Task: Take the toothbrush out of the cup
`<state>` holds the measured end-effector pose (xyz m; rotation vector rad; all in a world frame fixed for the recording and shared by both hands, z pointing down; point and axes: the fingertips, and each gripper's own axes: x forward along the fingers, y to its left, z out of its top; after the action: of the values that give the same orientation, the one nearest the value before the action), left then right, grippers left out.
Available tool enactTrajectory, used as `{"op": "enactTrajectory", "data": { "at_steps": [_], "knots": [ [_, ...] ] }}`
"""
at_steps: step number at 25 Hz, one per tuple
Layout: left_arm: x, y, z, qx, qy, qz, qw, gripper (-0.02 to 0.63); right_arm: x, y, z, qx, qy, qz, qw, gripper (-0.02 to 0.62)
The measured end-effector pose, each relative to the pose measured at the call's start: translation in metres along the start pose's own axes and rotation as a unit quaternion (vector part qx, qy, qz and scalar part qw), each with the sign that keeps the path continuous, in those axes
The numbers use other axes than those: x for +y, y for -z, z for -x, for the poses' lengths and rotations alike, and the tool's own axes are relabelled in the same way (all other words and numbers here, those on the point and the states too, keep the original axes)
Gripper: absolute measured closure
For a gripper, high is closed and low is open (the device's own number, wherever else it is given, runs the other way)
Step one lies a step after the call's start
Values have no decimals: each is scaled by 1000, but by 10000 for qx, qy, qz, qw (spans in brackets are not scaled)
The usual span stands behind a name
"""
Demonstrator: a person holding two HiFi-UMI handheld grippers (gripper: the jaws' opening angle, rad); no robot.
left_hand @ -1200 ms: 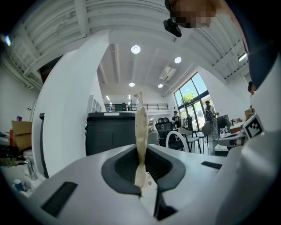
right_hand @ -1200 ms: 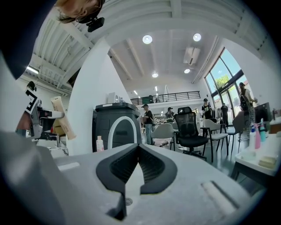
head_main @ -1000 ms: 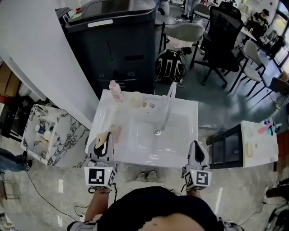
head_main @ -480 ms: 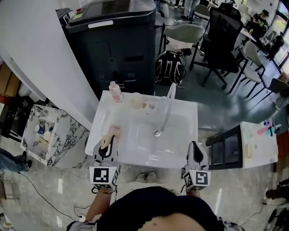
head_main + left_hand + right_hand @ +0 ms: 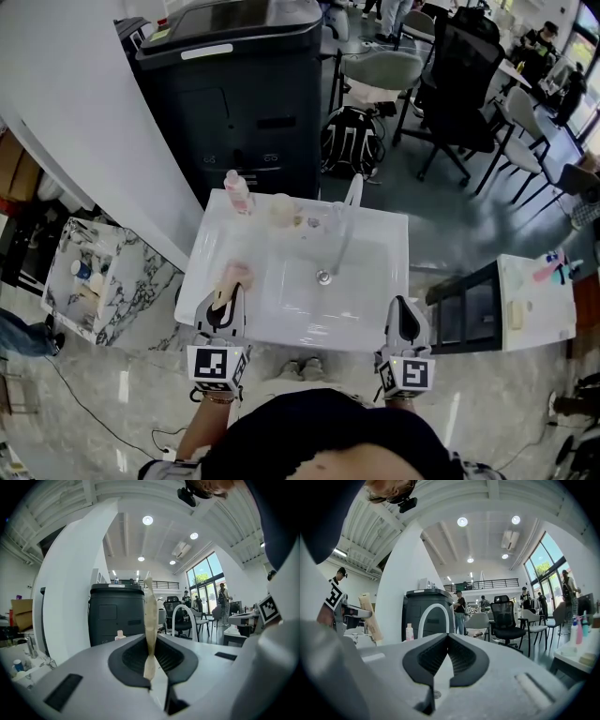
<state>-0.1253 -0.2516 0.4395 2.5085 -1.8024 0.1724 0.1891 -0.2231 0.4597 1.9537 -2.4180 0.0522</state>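
A pale translucent cup stands on the back ledge of the white sink; it is too small to tell what it holds. My left gripper hovers over the sink's front left corner, shut on a flat beige tube. In the left gripper view that tube stands upright, pinched between the pads. From the right gripper view the tube shows at the far left. My right gripper is at the sink's front right edge, shut with nothing in it.
A pink bottle stands on the back left ledge beside the cup. The arched white faucet reaches over the basin and its drain. Behind the sink is a dark cabinet; office chairs stand beyond.
My left gripper has come down a little over the sink's left side, still holding the tube. The right gripper has kept still.
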Motion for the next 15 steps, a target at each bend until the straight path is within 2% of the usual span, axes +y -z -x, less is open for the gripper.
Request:
{"op": "enactTrajectory", "data": {
  "at_steps": [15],
  "knots": [
    [-1,1,-4,5,16,93,10000,580,2,4,-6,79,-37,128,9999,591]
  ]
}}
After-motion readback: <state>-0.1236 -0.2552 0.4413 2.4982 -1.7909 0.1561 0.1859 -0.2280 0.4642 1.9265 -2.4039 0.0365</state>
